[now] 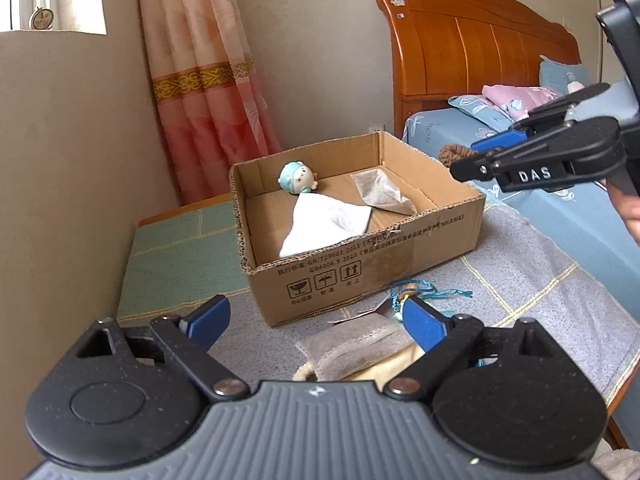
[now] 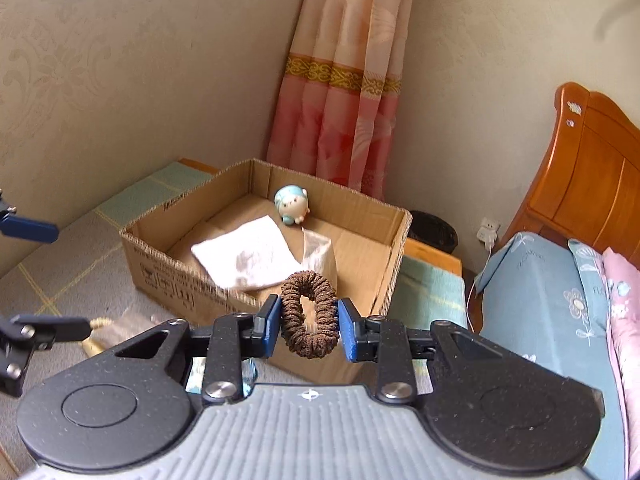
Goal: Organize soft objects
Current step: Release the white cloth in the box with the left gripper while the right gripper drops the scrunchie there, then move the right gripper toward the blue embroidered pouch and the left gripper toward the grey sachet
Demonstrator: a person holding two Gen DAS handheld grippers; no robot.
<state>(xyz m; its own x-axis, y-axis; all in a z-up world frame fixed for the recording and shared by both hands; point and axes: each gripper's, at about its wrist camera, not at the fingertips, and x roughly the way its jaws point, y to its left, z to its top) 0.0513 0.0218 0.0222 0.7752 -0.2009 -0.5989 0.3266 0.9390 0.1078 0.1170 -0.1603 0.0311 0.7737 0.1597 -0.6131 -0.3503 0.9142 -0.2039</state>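
Right gripper [image 2: 309, 326] clamped on brown ribbed fabric scrunchie [image 2: 309, 314] before open cardboard box [image 2: 168, 276]; left gripper [image 1: 316, 320] wide open, empty.

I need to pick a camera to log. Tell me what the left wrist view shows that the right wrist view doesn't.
Left wrist only: a blue tassel charm in front of the box, and the open left gripper whole, over a grey pouch.

Right wrist only: the right gripper shut on a brown scrunchie, a black bin, a wall socket.

Both: box, blue plush, white cloth, curtain, headboard.
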